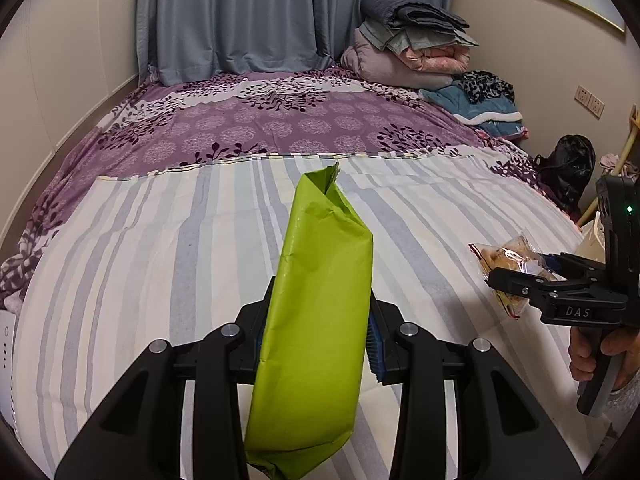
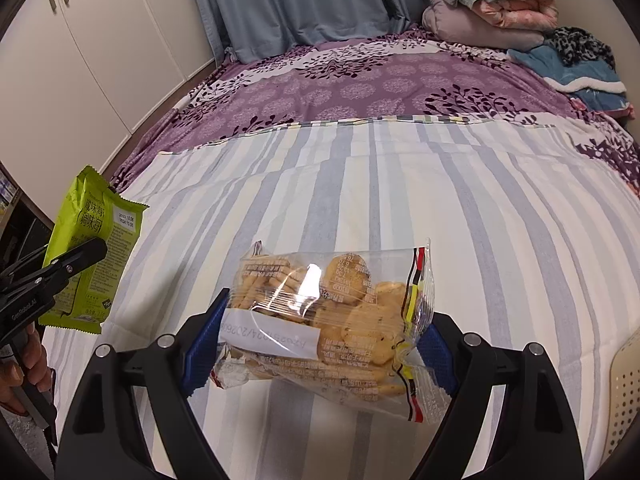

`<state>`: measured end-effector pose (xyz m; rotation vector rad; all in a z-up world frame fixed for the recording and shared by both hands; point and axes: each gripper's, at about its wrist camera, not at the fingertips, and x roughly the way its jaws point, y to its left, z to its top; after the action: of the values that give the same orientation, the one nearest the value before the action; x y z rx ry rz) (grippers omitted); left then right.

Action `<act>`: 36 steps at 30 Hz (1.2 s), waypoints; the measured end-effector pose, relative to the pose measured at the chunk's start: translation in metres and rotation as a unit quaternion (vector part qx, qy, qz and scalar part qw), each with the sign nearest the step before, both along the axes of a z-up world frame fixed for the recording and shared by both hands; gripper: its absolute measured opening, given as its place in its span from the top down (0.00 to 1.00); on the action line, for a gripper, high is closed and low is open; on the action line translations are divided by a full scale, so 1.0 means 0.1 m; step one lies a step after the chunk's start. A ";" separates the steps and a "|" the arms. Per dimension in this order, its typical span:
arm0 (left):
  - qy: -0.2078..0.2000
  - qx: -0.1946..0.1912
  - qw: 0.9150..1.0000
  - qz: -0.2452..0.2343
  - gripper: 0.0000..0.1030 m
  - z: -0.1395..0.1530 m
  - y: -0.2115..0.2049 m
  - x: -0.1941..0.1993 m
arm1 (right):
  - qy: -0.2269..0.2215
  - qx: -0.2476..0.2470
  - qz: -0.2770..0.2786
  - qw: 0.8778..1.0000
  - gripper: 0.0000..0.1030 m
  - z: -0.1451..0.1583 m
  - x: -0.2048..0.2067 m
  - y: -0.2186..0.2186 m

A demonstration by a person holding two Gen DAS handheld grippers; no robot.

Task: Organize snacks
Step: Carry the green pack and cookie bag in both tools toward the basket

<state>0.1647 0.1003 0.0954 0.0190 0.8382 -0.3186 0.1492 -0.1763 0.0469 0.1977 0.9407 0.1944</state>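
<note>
My left gripper (image 1: pixel 318 344) is shut on a lime-green snack packet (image 1: pixel 320 300), held edge-on above the striped sheet; the packet also shows at the left of the right wrist view (image 2: pixel 94 248), its printed face visible, with the left gripper (image 2: pixel 64 268) clamped on it. My right gripper (image 2: pixel 320 344) is shut on a clear bag of round biscuits (image 2: pixel 332 320), held above the bed. In the left wrist view the right gripper (image 1: pixel 516 280) holds that biscuit bag (image 1: pixel 508 258) at the far right.
A bed with a striped sheet (image 1: pixel 160 260) and purple floral cover (image 1: pixel 280 120) fills both views. Folded quilts (image 1: pixel 412 44) and clothes (image 1: pixel 480 100) are piled at the far right corner. A black bag (image 1: pixel 568 168) sits beside the bed. White cabinets (image 2: pixel 80 60) stand left.
</note>
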 end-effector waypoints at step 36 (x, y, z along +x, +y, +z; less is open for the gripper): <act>0.035 -0.023 0.999 0.033 0.63 -0.03 -0.57 -1.48 | -0.023 0.022 0.015 0.999 0.19 0.02 -1.67 -0.57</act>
<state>0.0167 0.0436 0.0921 -0.0621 0.8987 -0.2782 -0.0183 -0.2330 0.0485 0.2188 0.8949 0.2466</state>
